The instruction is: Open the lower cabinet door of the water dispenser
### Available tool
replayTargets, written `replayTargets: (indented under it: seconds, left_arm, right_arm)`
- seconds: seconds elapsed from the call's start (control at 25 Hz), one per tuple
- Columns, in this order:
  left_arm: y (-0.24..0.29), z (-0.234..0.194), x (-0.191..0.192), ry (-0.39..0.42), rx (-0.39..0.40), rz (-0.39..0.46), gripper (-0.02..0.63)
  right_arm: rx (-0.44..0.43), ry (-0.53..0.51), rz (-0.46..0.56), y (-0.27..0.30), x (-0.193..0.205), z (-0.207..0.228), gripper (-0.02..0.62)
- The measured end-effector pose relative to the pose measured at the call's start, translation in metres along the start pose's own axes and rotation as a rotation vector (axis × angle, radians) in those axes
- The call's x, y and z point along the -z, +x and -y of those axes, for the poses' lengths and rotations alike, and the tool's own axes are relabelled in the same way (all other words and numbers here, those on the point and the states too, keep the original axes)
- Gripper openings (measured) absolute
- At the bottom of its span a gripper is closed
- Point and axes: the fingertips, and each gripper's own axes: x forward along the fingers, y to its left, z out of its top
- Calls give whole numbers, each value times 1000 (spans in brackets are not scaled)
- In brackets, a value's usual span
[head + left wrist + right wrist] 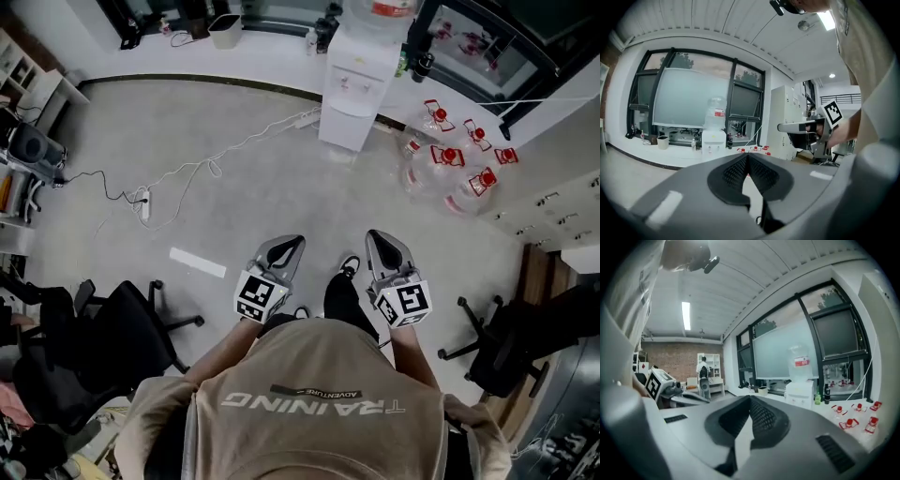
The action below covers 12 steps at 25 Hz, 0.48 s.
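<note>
Left gripper (748, 157): clenched, ribbed pads tip to tip, nothing between them. Right gripper (751, 400): same, jaws pressed together and empty. I hold both out in front of my chest, side by side, near each other but not touching, each roughly level with its marker cube toward me. From the left gripper view the right one shows off to the side with my hand on its grip.

Neither gripper touches anything. Bare grey floor (234, 178) lies under and ahead of them.

The water dispenser (352, 89) is well apart from both grippers, straight ahead across the floor, standing upright against the low white ledge under the windows, with a clear bottle (380, 9) on top. Its lower cabinet door (343, 124) faces me and looks flush with the body.

Just right of the dispenser, empty jugs with red caps (450, 159) lie on the floor. A white cable and power strip (145, 202) run off to its left. Black office chairs (131, 328) flank me on both sides. A waste bin (225, 30) sits on the ledge.
</note>
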Motion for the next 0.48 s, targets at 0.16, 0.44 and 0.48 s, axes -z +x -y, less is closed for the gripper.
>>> replayTargets:
  seconds: [0.16, 0.44, 0.48]
  left_arm:
    - [40, -19, -16, -60, -55, 8, 3]
    - [142, -35, -71, -1, -71, 29, 3]
    - [156, -38, -77, 11, -73, 28, 3]
  right_arm:
    - [-89, 29, 46, 34, -18, 32, 2]
    - [-149, 31, -26, 89, -18, 140, 2]
    - [-153, 39, -31, 98, -20, 157, 2]
